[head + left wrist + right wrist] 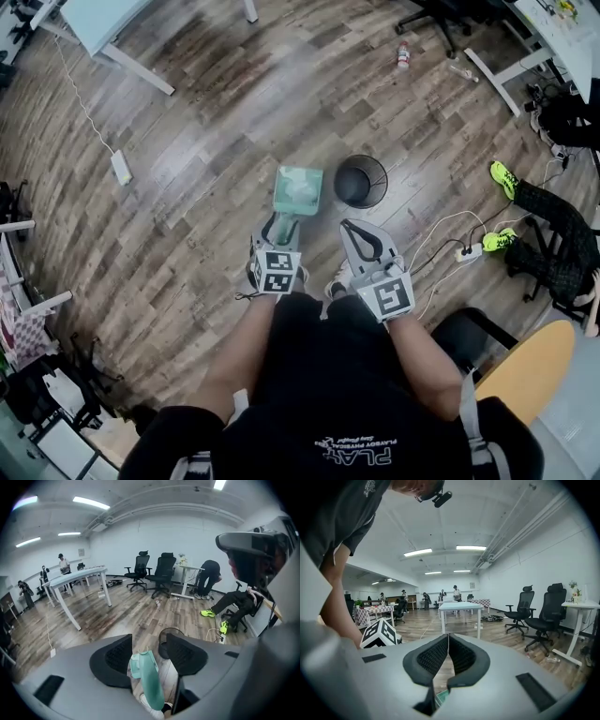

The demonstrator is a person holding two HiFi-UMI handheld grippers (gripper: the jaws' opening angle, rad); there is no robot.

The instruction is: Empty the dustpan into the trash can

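Note:
A teal dustpan [298, 190] lies on the wood floor just left of a round black trash can [361, 180]. My left gripper [279, 225] hangs over the dustpan's handle. In the left gripper view the handle [151, 679] runs between the open jaws with a gap on each side of it, and the trash can [168, 637] stands just beyond. My right gripper [352, 230] is to the right of the handle, near the can, shut with its tips together and nothing in them [448, 653]. A sliver of the teal dustpan [442, 698] shows below its jaws.
A power strip [466, 251] with white cables lies right of the can. A seated person's legs with neon shoes [503, 176] are further right. A bottle [403, 54] lies on the floor beyond, and a white table [131, 66] and a cabled adapter [121, 167] are at left.

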